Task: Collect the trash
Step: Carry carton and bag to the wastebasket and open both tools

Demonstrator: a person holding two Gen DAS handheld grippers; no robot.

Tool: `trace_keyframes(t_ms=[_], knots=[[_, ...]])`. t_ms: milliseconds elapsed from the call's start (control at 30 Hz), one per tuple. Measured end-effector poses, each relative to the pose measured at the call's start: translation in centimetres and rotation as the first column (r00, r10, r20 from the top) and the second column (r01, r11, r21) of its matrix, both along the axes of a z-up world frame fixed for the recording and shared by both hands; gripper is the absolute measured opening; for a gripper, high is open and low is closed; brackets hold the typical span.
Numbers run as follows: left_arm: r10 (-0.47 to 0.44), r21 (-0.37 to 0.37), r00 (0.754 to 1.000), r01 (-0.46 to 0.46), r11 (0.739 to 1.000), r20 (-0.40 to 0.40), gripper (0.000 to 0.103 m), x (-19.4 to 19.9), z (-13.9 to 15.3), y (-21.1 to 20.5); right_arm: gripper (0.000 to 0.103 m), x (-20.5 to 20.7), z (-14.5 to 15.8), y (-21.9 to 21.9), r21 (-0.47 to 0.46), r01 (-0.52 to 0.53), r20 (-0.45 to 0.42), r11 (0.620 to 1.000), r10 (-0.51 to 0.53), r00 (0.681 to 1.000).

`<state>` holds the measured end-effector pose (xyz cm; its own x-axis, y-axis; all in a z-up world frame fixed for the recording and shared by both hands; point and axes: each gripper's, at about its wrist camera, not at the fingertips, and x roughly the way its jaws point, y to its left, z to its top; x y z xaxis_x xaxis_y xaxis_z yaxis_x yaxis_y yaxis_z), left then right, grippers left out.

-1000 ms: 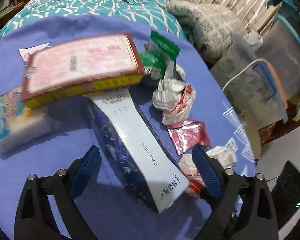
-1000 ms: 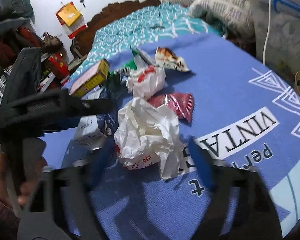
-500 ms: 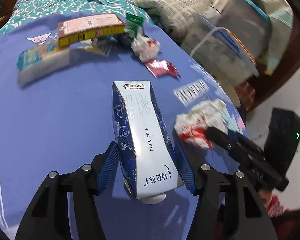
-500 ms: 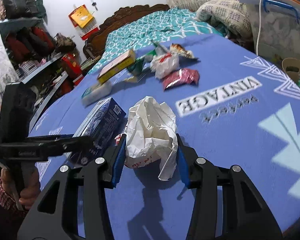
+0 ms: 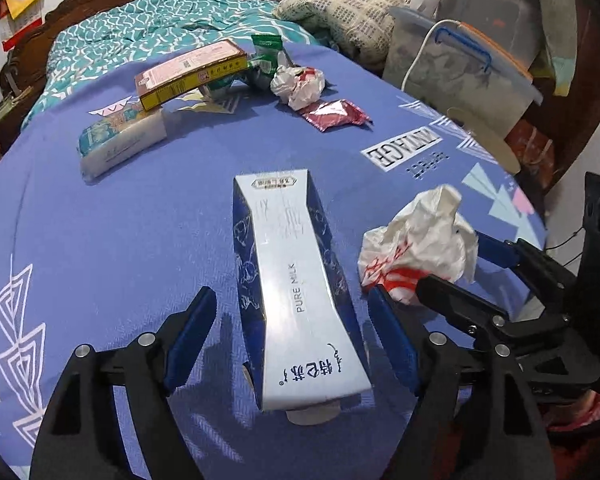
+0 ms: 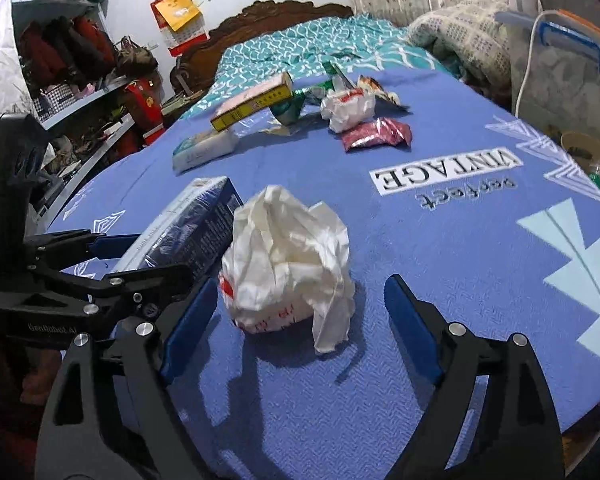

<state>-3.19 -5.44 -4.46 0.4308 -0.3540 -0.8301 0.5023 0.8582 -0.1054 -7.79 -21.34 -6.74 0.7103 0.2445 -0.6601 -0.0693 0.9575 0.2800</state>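
Note:
A blue and white milk carton (image 5: pixel 296 280) lies on the blue sheet (image 5: pixel 120 232) between the fingers of my left gripper (image 5: pixel 292 332), which is open with gaps on both sides. A crumpled white plastic bag (image 6: pixel 288 264) lies between the fingers of my right gripper (image 6: pixel 296 320), which is open too. The bag (image 5: pixel 420 244) and the right gripper (image 5: pixel 496 280) show at the right of the left wrist view. The carton (image 6: pixel 188 228) and the left gripper (image 6: pixel 112 264) show at the left of the right wrist view.
Farther back on the sheet lie a yellow-edged box (image 5: pixel 192 74), a tissue pack (image 5: pixel 120 144), a green wrapper (image 5: pixel 266 54), a crumpled paper ball (image 5: pixel 298 86) and a red foil packet (image 5: pixel 334 114). A plastic storage bin (image 5: pixel 460 64) stands at the right, cluttered shelves (image 6: pixel 72 80) at the left.
Both grippers pulled their items toward the near edge, then opened. The carton and the white bag now lie loose between the fingers.

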Motion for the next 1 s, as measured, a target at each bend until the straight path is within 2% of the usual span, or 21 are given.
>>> trace_keyframes(t_ms=[33,67,133,200,367,567,733,867,900,1000], knots=[[-0.001,0.0,1.0,0.001,1.0,-0.004,0.069,-0.1,-0.1,0.1,0.085,0.1,-0.2,0.0,0.008,-0.006,-0.004,1.0,0.006,1.0],[-0.005,-0.002,1.0,0.005,1.0,-0.011,0.056,0.0,-0.3,0.0,0.085,0.2,-0.3,0.1,0.008,-0.015,-0.005,1.0,0.015,1.0],[-0.009,-0.014,1.0,0.009,1.0,-0.015,0.054,-0.2,-0.4,0.2,0.057,0.3,-0.7,0.5,0.003,-0.041,-0.008,0.999,0.041,0.999],[-0.019,-0.023,1.0,0.018,1.0,-0.019,0.053,-0.2,-0.4,0.1,0.053,0.4,-0.7,0.5,-0.001,-0.058,0.0,0.998,0.058,0.998],[-0.093,-0.125,0.994,0.085,0.989,-0.058,0.052,0.9,1.0,-1.6,0.051,0.2,0.1,-1.8,0.008,0.011,0.053,1.0,-0.012,0.999],[-0.247,-0.212,0.964,0.222,0.952,-0.098,0.052,3.0,2.6,-8.0,0.051,0.8,0.3,-9.9,0.077,0.182,0.031,0.98,-0.185,0.982],[-0.399,-0.257,0.908,0.359,0.898,-0.128,0.052,5.6,3.3,-16.8,0.051,0.6,0.6,-18.5,0.092,0.332,0.012,0.939,-0.334,0.942],[-0.493,-0.312,0.847,0.422,0.851,-0.198,0.052,8.2,2.9,-24.6,0.052,0.3,0.8,-25.4,0.089,0.446,0.001,0.89,-0.448,0.894],[-0.524,-0.328,0.821,0.442,0.835,-0.228,0.052,9.0,2.5,-27.5,0.052,0.5,0.7,-27.1,0.087,0.471,-0.008,0.878,-0.473,0.881],[-0.562,-0.314,0.786,0.482,0.818,-0.257,0.052,10.4,1.8,-33.5,0.052,1.2,0.3,-30.9,0.098,0.519,-0.037,0.849,-0.518,0.855]])
